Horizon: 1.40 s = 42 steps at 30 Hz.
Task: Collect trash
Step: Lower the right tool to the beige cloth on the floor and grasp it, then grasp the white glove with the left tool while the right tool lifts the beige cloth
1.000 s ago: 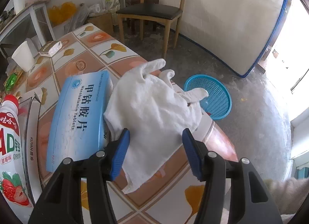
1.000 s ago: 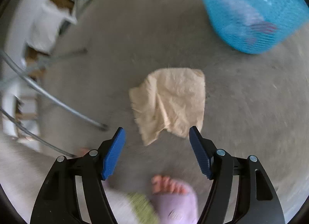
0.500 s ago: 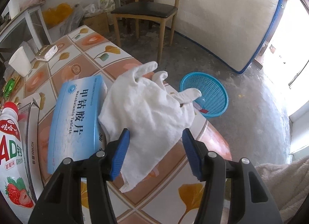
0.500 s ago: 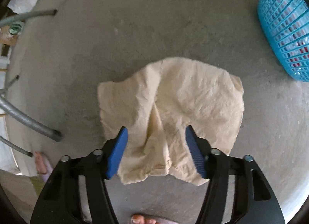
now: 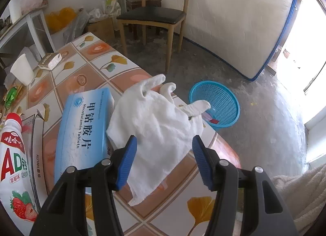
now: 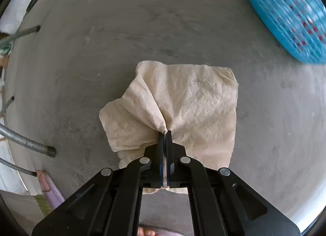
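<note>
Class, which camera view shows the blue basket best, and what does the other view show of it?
The left wrist view: the whole blue basket stands on the floor beyond the table, its mesh sharp. The right wrist view catches only a blurred part at the frame's upper right.

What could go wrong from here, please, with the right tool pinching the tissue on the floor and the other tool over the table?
1. The right tool is shut on only a small fold of the beige tissue; thin paper may tear or slip on lifting.
2. The blue basket sits off to the side, so the loose sheet could miss its rim.
3. The white glove overhangs the table edge; the open left tool could nudge it off.
</note>
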Tool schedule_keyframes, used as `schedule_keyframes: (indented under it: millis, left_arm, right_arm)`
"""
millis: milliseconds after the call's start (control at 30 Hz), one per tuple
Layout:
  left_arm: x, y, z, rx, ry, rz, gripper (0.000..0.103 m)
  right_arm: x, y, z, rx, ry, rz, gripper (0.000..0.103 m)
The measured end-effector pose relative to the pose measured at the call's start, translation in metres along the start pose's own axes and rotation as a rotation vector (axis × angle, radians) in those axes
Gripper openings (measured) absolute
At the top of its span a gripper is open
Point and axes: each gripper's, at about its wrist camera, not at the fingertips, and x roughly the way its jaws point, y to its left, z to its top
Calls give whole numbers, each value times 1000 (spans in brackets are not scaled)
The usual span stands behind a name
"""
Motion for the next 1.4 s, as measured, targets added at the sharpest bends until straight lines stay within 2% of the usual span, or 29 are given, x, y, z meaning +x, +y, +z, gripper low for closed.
schedule_keyframes:
  millis: [200,367,567,633,700,733,833,900,1000,1167,1400]
  left_arm:
    - [4,-10,-1,82,-24,83,55]
    - [18,-9,-6,69,28,88,55]
    - [19,-5,-10,54,9,90,53]
    - [19,-8,-12,63,-6,103,50]
    - [17,-9,-13,53,-11,92,42]
    - [17,-9,-15,52,-18,93,40]
    - [16,-10,-17,45,-34,87,31]
    - [16,-10,-18,37,-41,80,20]
    - [15,-10,-19,28,-52,83,9]
    - [7,-9,-18,6,-83,80,4]
    - [-20,-18,-2,7,-158,20,4]
  right_arm:
    - [-39,-48,-29,96,-30,158,0]
    - [-90,-92,-73,164,-79,321,0]
    - [-162,-122,-115,250,-177,484,0]
    - [-182,-104,-124,253,-220,509,0]
    - [-201,-103,-126,242,-265,529,0]
    - [-205,-83,-130,237,-284,534,0]
    - [-233,-73,-133,201,-343,546,0]
    - [-247,-60,-135,183,-374,550,0]
    - [-278,-56,-139,161,-420,562,0]
    - [-312,-58,-144,143,-494,571,0]
    - [-346,-78,-147,180,-609,583,0]
